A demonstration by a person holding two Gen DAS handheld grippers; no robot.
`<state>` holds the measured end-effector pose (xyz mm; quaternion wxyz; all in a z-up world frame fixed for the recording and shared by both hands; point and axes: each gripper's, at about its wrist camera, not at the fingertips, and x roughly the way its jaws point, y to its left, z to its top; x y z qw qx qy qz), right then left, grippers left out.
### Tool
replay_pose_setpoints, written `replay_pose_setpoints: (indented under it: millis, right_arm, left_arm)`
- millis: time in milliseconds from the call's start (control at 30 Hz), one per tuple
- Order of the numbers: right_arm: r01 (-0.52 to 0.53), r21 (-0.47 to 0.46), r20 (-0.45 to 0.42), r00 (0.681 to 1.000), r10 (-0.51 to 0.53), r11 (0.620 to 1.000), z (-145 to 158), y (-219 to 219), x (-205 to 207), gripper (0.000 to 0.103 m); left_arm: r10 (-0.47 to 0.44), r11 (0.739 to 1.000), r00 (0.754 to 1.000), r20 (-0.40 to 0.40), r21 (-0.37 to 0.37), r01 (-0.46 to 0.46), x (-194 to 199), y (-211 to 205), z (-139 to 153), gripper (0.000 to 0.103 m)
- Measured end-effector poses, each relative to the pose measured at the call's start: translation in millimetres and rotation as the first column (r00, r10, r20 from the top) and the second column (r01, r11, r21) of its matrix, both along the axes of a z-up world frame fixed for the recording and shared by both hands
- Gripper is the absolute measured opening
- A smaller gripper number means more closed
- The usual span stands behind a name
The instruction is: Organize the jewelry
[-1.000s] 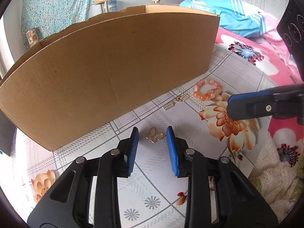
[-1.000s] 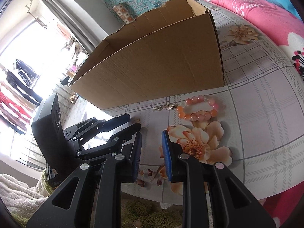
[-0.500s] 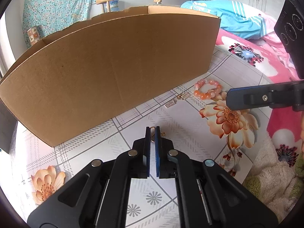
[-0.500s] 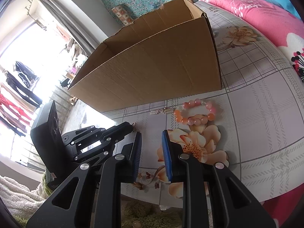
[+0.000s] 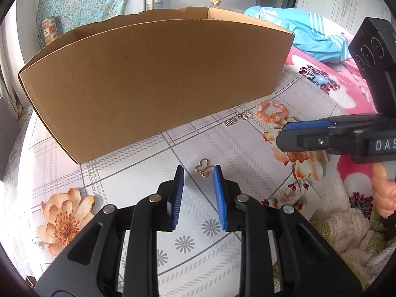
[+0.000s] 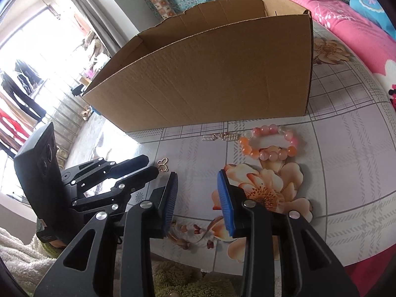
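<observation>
Now left gripper (image 5: 198, 173) opening around butterfly charm (image 5: 204, 168)

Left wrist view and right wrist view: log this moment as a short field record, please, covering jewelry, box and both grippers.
surface: floral tablecloth
container: cardboard box, open top, contents not visible
butterfly charm: on cloth, just ahead of the left gripper, not gripped
bead bracelet: on cloth near the box
small metal pieces: beside the bracelet
left gripper: jaws opening, nothing held
right gripper: jaws opening, empty
</observation>
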<state>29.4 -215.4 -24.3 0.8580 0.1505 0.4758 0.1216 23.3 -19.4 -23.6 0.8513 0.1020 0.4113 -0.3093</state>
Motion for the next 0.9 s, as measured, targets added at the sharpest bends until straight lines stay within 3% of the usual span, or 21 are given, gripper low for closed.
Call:
replay_pose_setpoints:
  millis: [267,567,800,900]
  right_arm:
    - [-0.021,-0.079,0.019,1.000,0.022,0.997,2,10,6,0.033]
    - [-0.009,-0.064,0.019,1.000,0.010,0.998,-2,4,8,0.033]
    - [0.006,-0.036,0.029,1.000,-0.005,0.999,-5,-9,3,0.033]
    - [0.019,-0.025,0.042,0.999,-0.018,0.999,-3,-14,0,0.033]
  left_arm:
    - [0.016,0.999,0.999,-0.030,0.044,-0.015,2,-15,1,0.023]
    - [0.045,0.991,0.999,-0.017,0.128,-0.042,1,-33,0,0.023]
    - [0.029,0.985,0.999,-0.038,0.172,-0.022,3,-42,2,0.006]
    - [0.017,0.982,0.999,-0.041,0.189,-0.009,2,-45,3,0.004]
